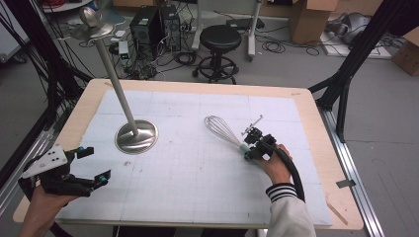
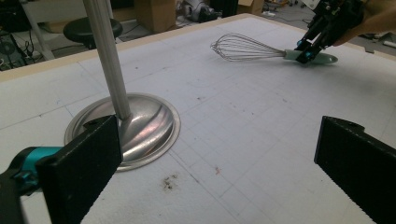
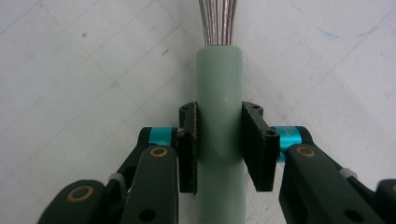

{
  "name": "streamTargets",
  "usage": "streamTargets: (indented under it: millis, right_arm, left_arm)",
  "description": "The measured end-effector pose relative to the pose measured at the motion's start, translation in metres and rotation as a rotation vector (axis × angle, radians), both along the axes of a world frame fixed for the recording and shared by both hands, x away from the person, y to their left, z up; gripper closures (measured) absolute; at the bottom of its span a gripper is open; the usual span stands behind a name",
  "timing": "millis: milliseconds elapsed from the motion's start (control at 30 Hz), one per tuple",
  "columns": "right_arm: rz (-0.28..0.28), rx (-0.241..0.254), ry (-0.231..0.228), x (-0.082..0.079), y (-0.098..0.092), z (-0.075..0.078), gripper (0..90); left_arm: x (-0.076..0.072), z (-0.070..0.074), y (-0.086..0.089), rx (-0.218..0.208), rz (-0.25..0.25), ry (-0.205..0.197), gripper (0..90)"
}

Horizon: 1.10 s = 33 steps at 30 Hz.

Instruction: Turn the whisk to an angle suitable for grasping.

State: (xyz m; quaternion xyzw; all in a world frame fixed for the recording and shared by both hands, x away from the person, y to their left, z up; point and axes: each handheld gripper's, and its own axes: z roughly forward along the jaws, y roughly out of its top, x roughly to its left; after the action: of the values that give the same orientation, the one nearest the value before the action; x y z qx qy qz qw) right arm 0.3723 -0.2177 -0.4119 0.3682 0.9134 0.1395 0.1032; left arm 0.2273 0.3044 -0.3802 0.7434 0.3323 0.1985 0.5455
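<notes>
Your right tongs (image 3: 218, 144) pinch the whisk (image 1: 225, 132) handle mid-bench (image 1: 316, 148), open mat all round; left tongs (image 1: 94, 165) spread near the stand (image 1: 137, 137).

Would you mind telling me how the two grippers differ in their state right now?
The right gripper is shut on the whisk's green handle; the left gripper stands wide open, holding nothing. The right one points down at the mat, while the left lies nearly level, facing the metal stand. Both are hand-held, with black jaws and teal fittings.
</notes>
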Motion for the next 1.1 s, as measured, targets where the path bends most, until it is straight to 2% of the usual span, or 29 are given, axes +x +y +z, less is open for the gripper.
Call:
streamTargets:
  millis: [333, 667, 1100]
  right_arm:
    - [0.003, 0.042, -0.007, -0.004, -0.003, 0.006, 69.4]
    - [0.024, 0.082, -0.035, -0.008, -0.005, 0.013, 69.4]
    - [0.050, 0.174, -0.078, -0.015, -0.008, 0.025, 69.4]
  left_arm:
    - [0.000, -0.001, 0.000, 0.001, 0.004, 0.003, 1.7]
    - [0.000, -0.001, 0.000, 0.002, 0.005, 0.003, 1.7]
    - [0.000, -0.001, 0.000, 0.002, 0.005, 0.004, 1.7]
